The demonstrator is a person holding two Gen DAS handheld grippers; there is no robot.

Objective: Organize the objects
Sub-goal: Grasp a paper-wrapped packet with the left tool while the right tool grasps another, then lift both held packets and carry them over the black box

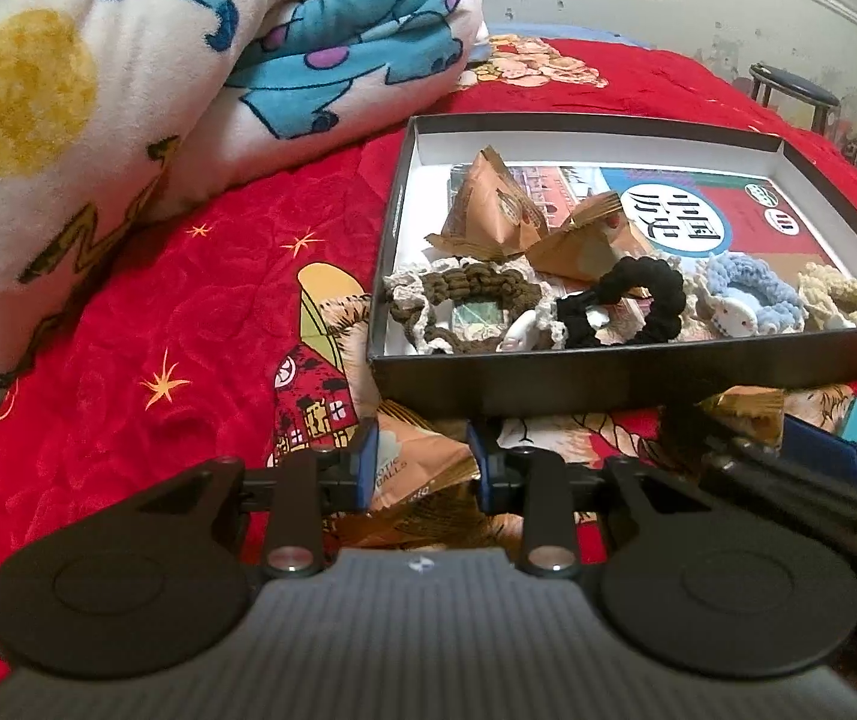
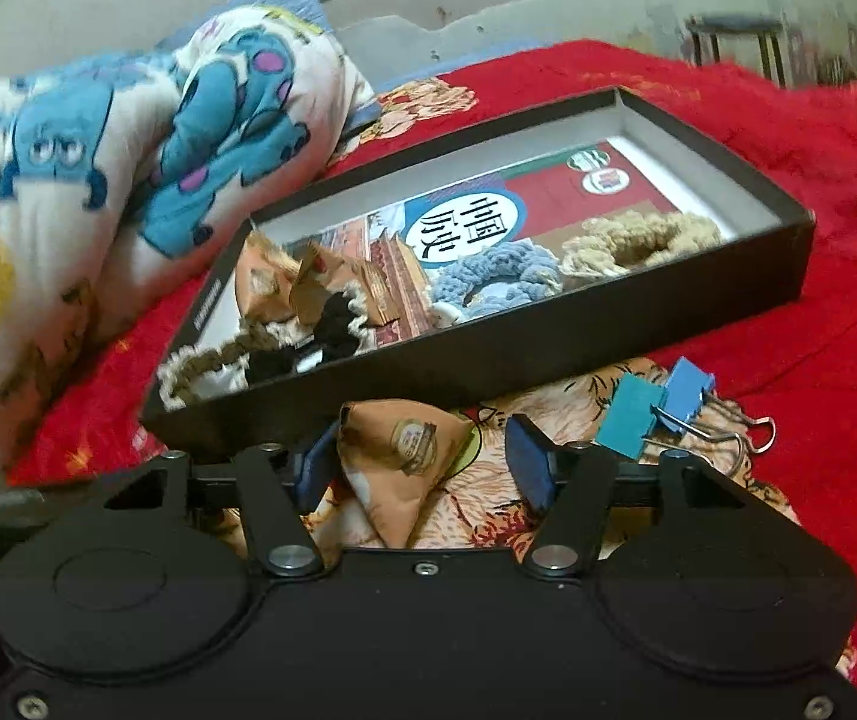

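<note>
- Left wrist view: the left gripper (image 1: pixel 419 468) is narrowly closed, its pads pressing an orange packet (image 1: pixel 410 468) that lies on the red bed (image 1: pixel 128 324) just before the black box (image 1: pixel 578 378). Inside the box: a book (image 1: pixel 698 210), two packets (image 1: pixel 494 204) and several scrunchies (image 1: pixel 626 300).
- Right wrist view: the right gripper (image 2: pixel 422 468) stands partly open around another packet (image 2: pixel 404 444); the left pad looks to touch it, the right pad stays clear. Two blue clips (image 2: pixel 656 414) lie beside it on the bed (image 2: pixel 788 120), near the box (image 2: pixel 488 348).
</note>
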